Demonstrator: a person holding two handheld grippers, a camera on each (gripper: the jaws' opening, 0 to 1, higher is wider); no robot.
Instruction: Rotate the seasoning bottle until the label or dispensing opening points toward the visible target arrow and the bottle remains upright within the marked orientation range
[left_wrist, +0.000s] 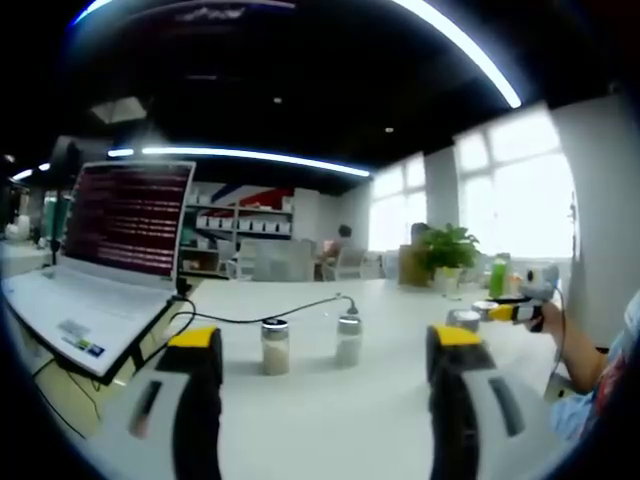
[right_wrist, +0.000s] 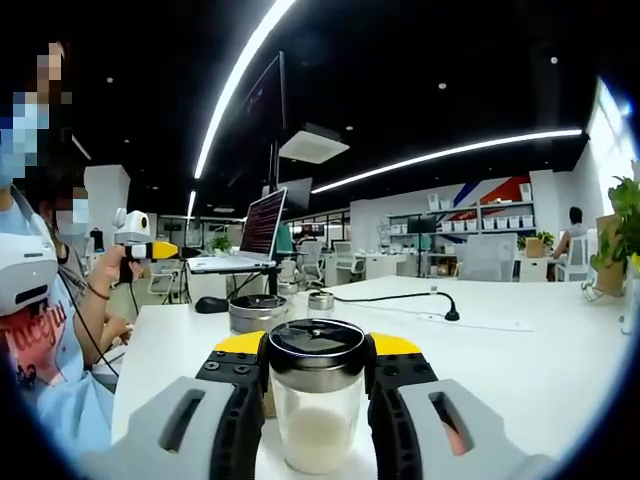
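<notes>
My right gripper (right_wrist: 317, 348) is shut on a glass seasoning bottle (right_wrist: 314, 415) with a black lid and pale powder inside; the bottle stands upright on the white table (right_wrist: 520, 370). In the left gripper view that gripper (left_wrist: 505, 312) shows at the far right in a person's hand, against a small jar (left_wrist: 463, 319). My left gripper (left_wrist: 325, 338) is open above the table with nothing between its yellow-tipped jaws. Beyond them stand two more seasoning bottles (left_wrist: 275, 346) (left_wrist: 348, 339). The left gripper (right_wrist: 160, 249) also appears at the left of the right gripper view, held up by a hand.
An open laptop (left_wrist: 110, 260) sits at the left of the table, and a black cable (left_wrist: 260, 312) runs behind the bottles. A round metal tin (right_wrist: 257, 312), a small jar (right_wrist: 320, 300) and a mouse (right_wrist: 210, 304) lie beyond the held bottle. A potted plant (left_wrist: 447, 252) stands at the back.
</notes>
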